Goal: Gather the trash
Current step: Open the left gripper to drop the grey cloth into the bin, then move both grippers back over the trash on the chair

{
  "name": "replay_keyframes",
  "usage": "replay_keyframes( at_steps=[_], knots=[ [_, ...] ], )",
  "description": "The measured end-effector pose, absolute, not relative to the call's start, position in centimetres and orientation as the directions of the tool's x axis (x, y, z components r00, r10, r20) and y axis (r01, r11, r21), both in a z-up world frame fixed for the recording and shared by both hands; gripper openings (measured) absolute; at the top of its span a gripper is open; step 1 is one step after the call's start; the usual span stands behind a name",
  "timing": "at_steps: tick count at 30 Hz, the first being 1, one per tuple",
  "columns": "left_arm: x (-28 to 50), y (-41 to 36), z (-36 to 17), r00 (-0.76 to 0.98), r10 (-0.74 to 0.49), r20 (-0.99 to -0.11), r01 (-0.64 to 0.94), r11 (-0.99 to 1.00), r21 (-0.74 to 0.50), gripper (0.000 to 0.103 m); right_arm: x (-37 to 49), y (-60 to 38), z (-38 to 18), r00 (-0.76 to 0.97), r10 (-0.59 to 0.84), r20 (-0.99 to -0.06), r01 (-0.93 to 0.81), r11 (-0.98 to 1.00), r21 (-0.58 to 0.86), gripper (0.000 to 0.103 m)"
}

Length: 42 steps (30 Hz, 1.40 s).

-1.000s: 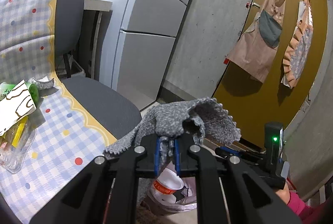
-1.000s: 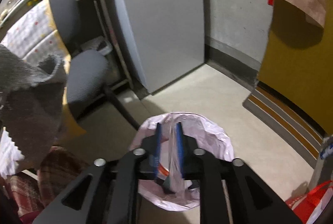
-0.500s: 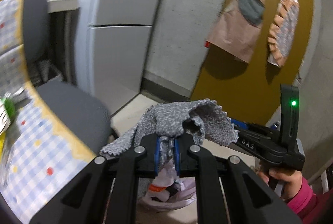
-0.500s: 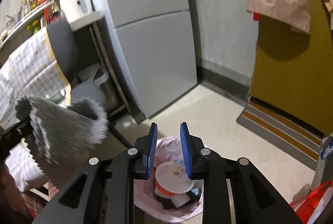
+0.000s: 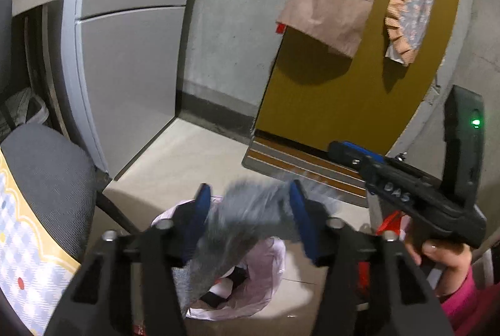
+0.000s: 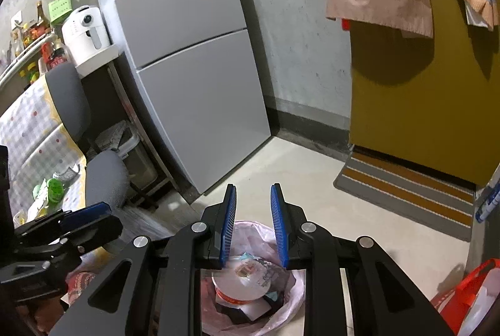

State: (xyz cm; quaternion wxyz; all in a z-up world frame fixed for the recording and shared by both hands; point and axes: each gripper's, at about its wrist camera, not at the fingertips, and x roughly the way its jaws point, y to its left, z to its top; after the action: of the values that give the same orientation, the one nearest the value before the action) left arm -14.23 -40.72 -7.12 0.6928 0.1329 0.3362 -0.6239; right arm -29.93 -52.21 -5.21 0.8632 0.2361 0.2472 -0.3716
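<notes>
My left gripper [image 5: 248, 211] is open above the pink-lined trash bin [image 5: 272, 279]. A grey knitted cloth [image 5: 237, 229], motion-blurred, hangs loose between its blue pads and drops toward the bin. My right gripper [image 6: 252, 223] is open and empty, held over the same bin [image 6: 290, 308], which holds a white noodle cup [image 6: 240, 279] and other scraps. The right gripper also shows in the left wrist view [image 5: 353, 155], and the left gripper shows at the left of the right wrist view [image 6: 84, 220].
A grey office chair [image 6: 106, 173] with a checked cover carries more litter, including a green item [image 6: 54, 187]. A grey fridge [image 6: 193, 70] stands behind. A striped doormat [image 6: 406, 189] lies before the mustard door. A red bag [image 6: 468, 292] sits at the right.
My left gripper swung right over the bin and opened, letting go of the grey cloth, which now falls. My right gripper let go of the bin liner, rose and opened wider.
</notes>
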Motion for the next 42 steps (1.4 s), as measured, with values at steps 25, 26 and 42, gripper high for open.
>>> replay_keyframes(
  at_steps=[25,26,42],
  knots=[
    [-3.5,-18.2,-2.9,0.621,-0.537,-0.57,0.641,0.767,-0.024,0.054,-16.5,-41.0,-1.4,0.787,-0.261,-0.559,0.445,0.868,0.222,0.027],
    [-2.9,-16.7,-2.7,0.643,-0.514,-0.568,0.614,0.789,-0.019,0.054,-15.6,-40.2,-1.1,0.795,-0.242,-0.556,0.42,0.881,0.219,0.028],
    [8.4,0.5,-2.7,0.78,-0.185,-0.597,0.199,0.979,-0.044,0.083,-1.4,-28.0,0.7,0.81,0.022,-0.585,0.085,0.984,0.154,0.049]
  ],
)
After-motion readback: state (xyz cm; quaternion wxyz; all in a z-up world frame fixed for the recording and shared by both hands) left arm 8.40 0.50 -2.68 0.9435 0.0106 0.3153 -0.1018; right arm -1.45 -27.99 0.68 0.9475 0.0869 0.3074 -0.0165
